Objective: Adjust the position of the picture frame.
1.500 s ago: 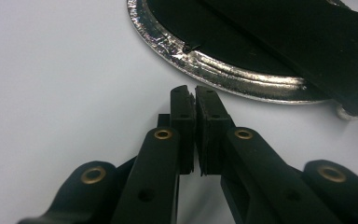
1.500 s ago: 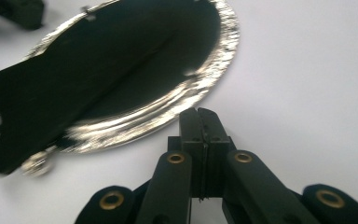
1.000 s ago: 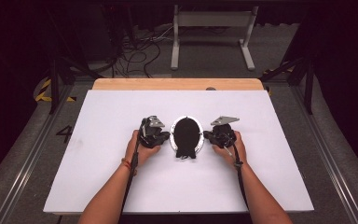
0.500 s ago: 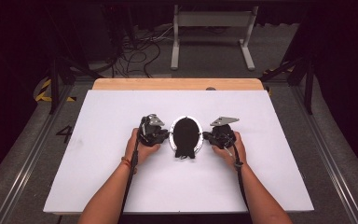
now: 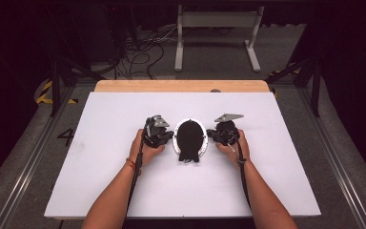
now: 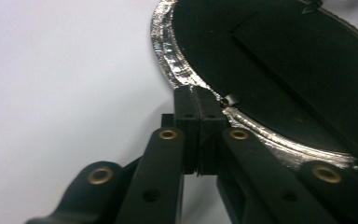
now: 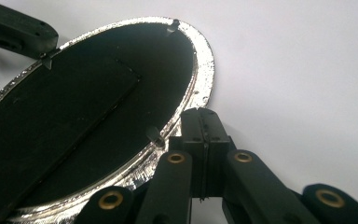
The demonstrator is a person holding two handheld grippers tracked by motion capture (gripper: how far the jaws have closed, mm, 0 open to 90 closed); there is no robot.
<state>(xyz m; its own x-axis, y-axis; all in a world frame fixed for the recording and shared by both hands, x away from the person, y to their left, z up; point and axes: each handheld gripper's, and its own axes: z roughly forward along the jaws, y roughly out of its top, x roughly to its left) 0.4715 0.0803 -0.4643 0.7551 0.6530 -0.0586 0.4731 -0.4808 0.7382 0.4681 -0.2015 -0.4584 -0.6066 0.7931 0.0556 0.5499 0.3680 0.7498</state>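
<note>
1. Oval frame (image 5: 189, 139), black back up w/ silver rim, lies flat at table (image 5: 100, 119) center.
2. L gripper (image 5: 166, 138) at frame's 9 o'clock, jaws clenched on silver rim (image 6: 168, 51).
3. R gripper (image 5: 211, 134) at frame's 3 o'clock, jaws pinched together at the rim edge; whether rim is caught between them, can't tell.
4. Hands hold both grippers, forearms enter from 6 o'clock.
</note>
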